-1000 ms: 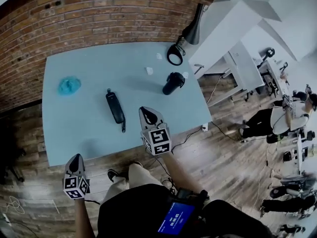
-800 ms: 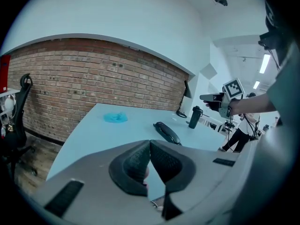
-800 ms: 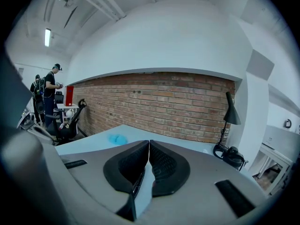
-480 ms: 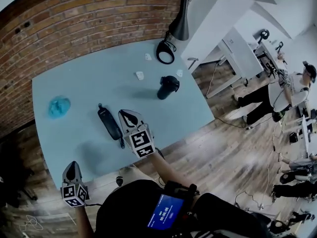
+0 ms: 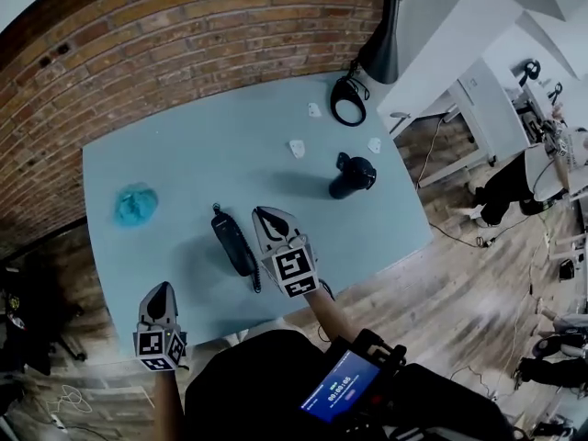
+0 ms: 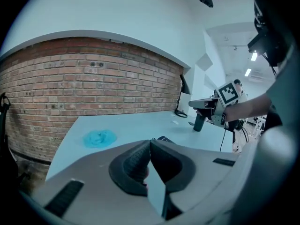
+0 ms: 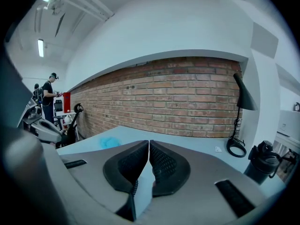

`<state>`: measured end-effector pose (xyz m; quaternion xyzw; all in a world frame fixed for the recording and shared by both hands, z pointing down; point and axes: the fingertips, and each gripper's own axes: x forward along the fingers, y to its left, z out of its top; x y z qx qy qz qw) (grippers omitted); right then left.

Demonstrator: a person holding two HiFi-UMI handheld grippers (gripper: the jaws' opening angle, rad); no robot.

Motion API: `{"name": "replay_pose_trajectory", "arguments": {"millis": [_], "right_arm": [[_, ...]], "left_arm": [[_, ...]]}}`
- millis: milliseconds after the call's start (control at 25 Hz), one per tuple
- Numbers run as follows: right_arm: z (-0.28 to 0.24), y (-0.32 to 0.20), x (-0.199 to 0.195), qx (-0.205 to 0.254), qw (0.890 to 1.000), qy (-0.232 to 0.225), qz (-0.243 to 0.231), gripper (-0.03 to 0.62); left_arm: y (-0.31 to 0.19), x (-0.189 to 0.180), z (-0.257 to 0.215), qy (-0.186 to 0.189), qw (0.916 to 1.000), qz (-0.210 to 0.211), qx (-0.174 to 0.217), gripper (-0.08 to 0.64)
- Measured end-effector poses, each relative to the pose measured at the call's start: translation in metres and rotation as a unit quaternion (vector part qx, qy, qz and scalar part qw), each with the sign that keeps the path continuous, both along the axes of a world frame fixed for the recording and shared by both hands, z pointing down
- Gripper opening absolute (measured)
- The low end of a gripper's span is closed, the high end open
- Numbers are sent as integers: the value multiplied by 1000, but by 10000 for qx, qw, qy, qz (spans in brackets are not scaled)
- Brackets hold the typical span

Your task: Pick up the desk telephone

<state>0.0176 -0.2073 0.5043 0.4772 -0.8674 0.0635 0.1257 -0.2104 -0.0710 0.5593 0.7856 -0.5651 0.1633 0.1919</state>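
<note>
Both grippers have closed on the table since the earlier frame. The right gripper [image 5: 261,213], formerly off the handset's cord end, now lies just beside the desk telephone [image 5: 233,243], at its 3 o'clock and not touching it. The left gripper [image 5: 162,288], formerly over the floor, now sits at the table's near edge, at the telephone's 7 o'clock and well apart from it.

Each gripper's own view shows its jaws pressed together with nothing between them. Judged from this, the approach is nearly complete but no grasp has begun; the right jaws would have to part before they could take the handset.

The telephone lies flat on the near-centre of the table, long axis running from 11 to 5 o'clock, with its cord trailing toward the near edge.

Count, largest first:
- one pale blue table [image 5: 184,154]
- one black lamp [image 5: 378,51] at the telephone's 1 o'clock, against the far edge
- two grippers
- one telephone
- one dark upright object [image 5: 351,176] at 2 o'clock
- one crumpled blue cloth [image 5: 135,204] at 10 o'clock
- three small white scraps [image 5: 296,147] toward 1 o'clock
</note>
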Motion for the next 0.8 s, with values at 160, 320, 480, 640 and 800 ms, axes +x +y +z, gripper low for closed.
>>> {"name": "replay_pose_trajectory", "arguments": {"millis": [160,320,480,640,800], "right_arm": [[1,-1,0,-104,9998,89,174,31],[27,-4,-9,-484,9979,356,235,44],[60,4,-25,-1248,9908,470,216,62],[83,3,-38,-1667,9833,715,129,88],[107,10,-55,-2041,9754,825,-63,104]], "left_arm": [[-13,10,5,197,9992,332,68,17],[-25,15,22,264,9959,861,8,17],[-19,-1,30,273,9933,1107,-160,17],[-18,-28,41,212,9947,956,-323,17],[-9,-54,48,164,9960,754,-447,17]]}}
